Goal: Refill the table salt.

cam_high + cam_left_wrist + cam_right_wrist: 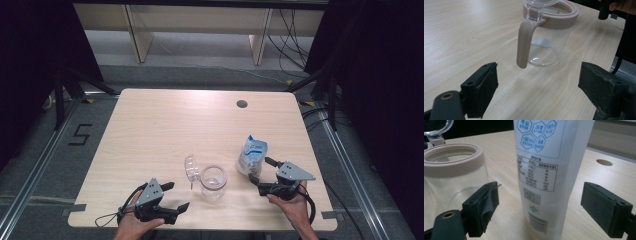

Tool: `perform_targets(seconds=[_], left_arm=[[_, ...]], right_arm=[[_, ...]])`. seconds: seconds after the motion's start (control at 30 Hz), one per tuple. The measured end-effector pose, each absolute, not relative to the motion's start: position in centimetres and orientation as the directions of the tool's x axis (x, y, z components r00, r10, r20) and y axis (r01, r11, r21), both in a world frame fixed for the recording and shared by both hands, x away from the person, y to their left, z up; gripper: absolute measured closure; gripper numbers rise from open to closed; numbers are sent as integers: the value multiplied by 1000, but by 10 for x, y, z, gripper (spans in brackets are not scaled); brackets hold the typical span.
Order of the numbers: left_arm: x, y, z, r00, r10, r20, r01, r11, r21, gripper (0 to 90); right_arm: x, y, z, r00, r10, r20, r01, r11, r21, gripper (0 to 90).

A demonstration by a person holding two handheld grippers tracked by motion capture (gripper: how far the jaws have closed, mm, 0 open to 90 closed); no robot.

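Note:
A clear jar (213, 183) with a beige rim stands near the table's front edge, its clear lid (192, 169) hinged open to the left. In the left gripper view the jar (547, 45) shows a beige handle (524, 42) hanging down its side. My left gripper (176, 195) is open, just left of the jar, with nothing between its jaws. A white and blue pouch (251, 155) stands upright to the right of the jar. My right gripper (261, 171) is open with the pouch (544, 177) between its spread jaws, apart from both pads.
The light wooden table (150, 130) has a round cable hole (242, 104) at its back right. The jar (454, 177) stands close beside the pouch. Dark floor, cables and shelf legs lie beyond the table's far edge.

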State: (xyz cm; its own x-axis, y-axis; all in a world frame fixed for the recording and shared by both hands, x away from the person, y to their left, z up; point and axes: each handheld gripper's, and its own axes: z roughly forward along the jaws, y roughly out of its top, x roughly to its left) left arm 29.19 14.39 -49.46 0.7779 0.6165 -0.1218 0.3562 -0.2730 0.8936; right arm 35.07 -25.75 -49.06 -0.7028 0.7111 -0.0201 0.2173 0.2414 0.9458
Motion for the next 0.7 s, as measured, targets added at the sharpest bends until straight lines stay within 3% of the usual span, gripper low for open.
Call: perform_targets(seconds=[0.1,0.37,0.7], left_arm=[[292,145,-494,780,615,-116,351,-276,895,152],[289,147,-495,762,633,-137,371,-254,893,152],[290,147,-495,770,625,-126,360,-263,895,152]], right_arm=[[354,-260,-492,-697,716,-48,196,254,947,157],[361,-256,-495,-709,705,6,227,220,949,157],[376,-245,-503,-692,720,-43,217,264,940,156]])
